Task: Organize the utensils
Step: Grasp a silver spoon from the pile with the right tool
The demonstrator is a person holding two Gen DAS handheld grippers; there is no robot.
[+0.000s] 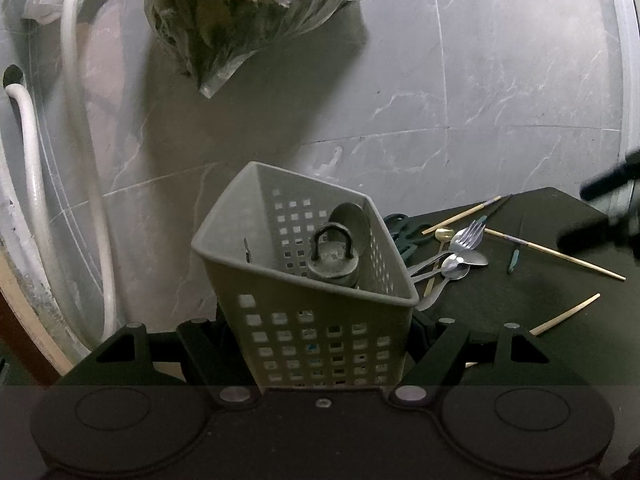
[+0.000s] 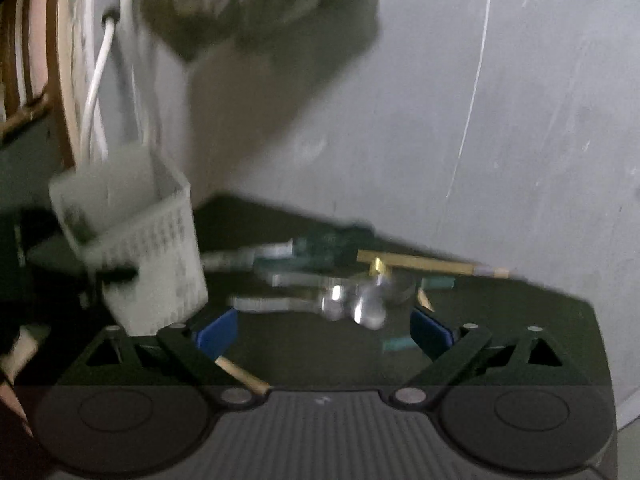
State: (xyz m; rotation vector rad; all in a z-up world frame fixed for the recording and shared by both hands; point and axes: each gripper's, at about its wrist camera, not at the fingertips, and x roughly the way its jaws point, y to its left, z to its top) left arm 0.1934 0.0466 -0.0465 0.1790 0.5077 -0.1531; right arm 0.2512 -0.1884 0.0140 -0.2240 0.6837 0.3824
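The left gripper [image 1: 320,344] is clamping a pale perforated basket [image 1: 308,280] between its fingers, holding it tilted so its open mouth is facing up and toward the camera; a dark metal padlock [image 1: 332,258] is sitting inside it against the far perforated wall. Just to the right of the basket a dark mat [image 1: 520,300] is carrying the loose utensils: a silver fork [image 1: 468,236] and two spoons [image 1: 460,266] are lying in a cluster, overlapping one another, with a small gold-headed spoon [image 1: 442,236] beside them, green-handled scissors [image 1: 402,232] lying close behind the basket's right rim, and several wooden chopsticks [image 1: 556,254] lying scattered across the mat, well apart from each other. The right gripper [image 2: 324,332] is hovering over that mat with its blue-padded fingers [image 2: 216,334] spread wide and nothing between them; its view is blurring heavily, yet the shiny spoon bowls [image 2: 356,300] are showing ahead of the gap, and one chopstick [image 2: 240,372] is passing under the left finger. In the right wrist view the basket [image 2: 136,248] is showing at left, leaning. Behind everything a grey marbled tile wall [image 1: 480,80] is standing, with white hoses [image 1: 80,160] hanging at left and a crumpled plastic bag [image 1: 248,20] hanging above
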